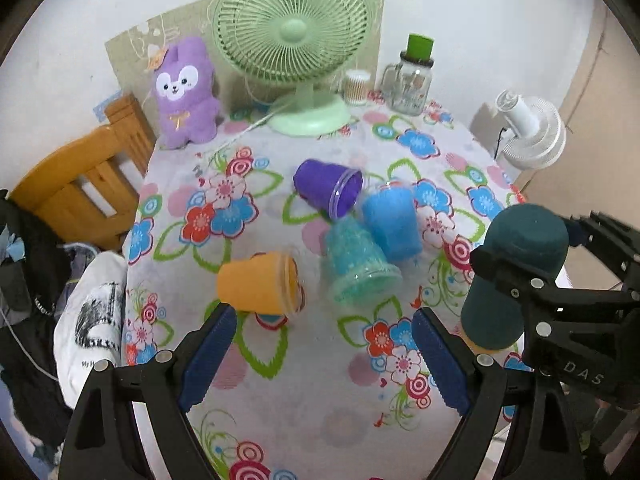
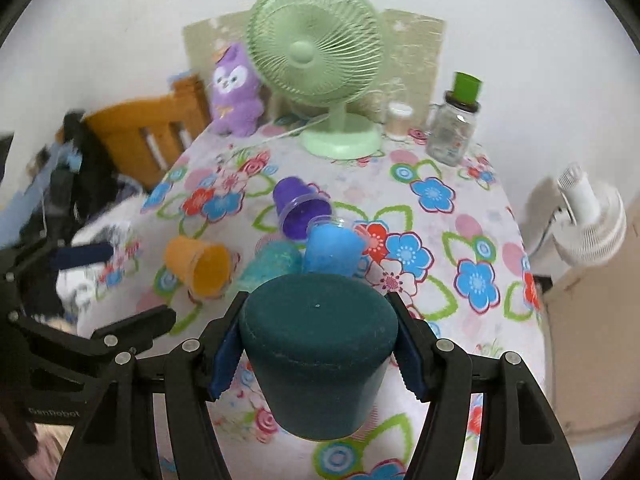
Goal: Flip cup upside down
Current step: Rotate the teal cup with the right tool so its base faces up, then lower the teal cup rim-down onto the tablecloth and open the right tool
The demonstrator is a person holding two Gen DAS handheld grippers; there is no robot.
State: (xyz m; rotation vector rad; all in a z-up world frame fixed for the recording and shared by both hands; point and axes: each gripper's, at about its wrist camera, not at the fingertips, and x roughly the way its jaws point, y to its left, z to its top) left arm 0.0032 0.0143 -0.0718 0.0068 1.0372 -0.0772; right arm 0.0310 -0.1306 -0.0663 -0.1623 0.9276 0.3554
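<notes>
My right gripper [image 2: 316, 354] is shut on a dark teal cup [image 2: 318, 350], base up and rim down, held over the table near its front right; it also shows in the left wrist view [image 1: 516, 276]. My left gripper [image 1: 324, 344] is open and empty, just in front of an orange cup [image 1: 260, 282] lying on its side. A purple cup [image 1: 328, 190], a blue cup [image 1: 390, 220] and a clear turquoise cup [image 1: 356, 264] lie tipped together mid-table. They also show in the right wrist view: orange [image 2: 200, 266], purple [image 2: 300, 210], blue [image 2: 332, 250].
A floral tablecloth [image 1: 280, 360] covers the table. A green desk fan [image 1: 296, 40], a purple plush toy [image 1: 186, 92], a cotton swab box [image 1: 356, 86] and a glass jar with green lid [image 1: 412, 76] stand at the back. A wooden chair [image 1: 80, 184] is left, a white fan [image 1: 532, 128] right.
</notes>
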